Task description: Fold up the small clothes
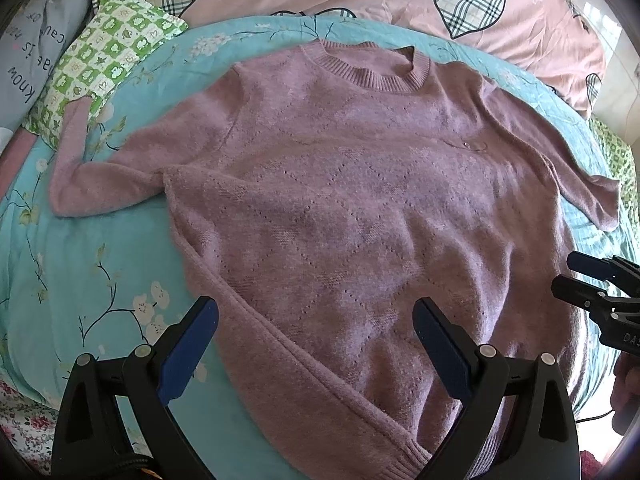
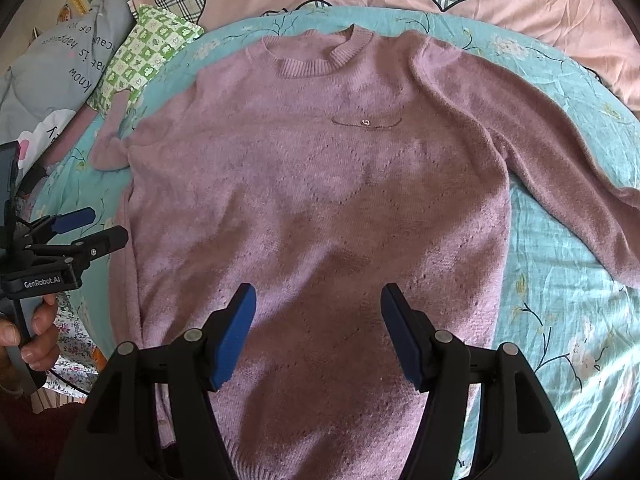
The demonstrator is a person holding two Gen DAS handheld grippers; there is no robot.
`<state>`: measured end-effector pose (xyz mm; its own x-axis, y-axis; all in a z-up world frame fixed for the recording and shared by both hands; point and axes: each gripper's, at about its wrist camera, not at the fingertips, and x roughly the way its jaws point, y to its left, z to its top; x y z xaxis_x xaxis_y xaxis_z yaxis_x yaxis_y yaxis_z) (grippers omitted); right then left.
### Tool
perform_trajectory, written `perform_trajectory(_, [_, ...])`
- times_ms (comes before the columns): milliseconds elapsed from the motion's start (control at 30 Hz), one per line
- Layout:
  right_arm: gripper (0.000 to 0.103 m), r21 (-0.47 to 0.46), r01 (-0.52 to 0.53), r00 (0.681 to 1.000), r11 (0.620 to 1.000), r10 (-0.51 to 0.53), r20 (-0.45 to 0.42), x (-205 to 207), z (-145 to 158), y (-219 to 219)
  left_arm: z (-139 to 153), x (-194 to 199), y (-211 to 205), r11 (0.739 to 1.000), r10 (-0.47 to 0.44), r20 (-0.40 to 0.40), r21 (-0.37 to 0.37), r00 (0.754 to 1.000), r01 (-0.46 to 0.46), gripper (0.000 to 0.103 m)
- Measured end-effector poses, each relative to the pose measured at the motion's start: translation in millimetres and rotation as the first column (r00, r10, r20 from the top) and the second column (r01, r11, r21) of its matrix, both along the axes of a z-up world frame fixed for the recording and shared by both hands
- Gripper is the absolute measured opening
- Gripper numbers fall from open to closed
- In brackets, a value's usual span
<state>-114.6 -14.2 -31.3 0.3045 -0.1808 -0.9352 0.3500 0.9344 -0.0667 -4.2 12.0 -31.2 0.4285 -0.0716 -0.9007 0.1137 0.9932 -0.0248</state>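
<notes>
Lying flat and face up on a teal floral bedspread (image 1: 80,280), the mauve knit sweater (image 1: 340,200) has both sleeves spread; the left gripper (image 1: 316,340) gapes wide over its hem, the right gripper (image 2: 318,332) likewise wide, empty.

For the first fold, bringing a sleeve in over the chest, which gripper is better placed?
Probably left. The left gripper hangs open over the sweater's left hem edge, on the side of the left sleeve. The right gripper is open over the middle, away from the right sleeve.
</notes>
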Motion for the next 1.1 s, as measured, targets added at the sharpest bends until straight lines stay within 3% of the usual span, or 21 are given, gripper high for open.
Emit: perform_trajectory(1100, [0.066,-0.009,-0.021,1.0,1.0,0.021,-0.014,14,-5,-2,-2,10,-7,0.999,-0.028,0.001,-0.02,1.0,0.028,0.098])
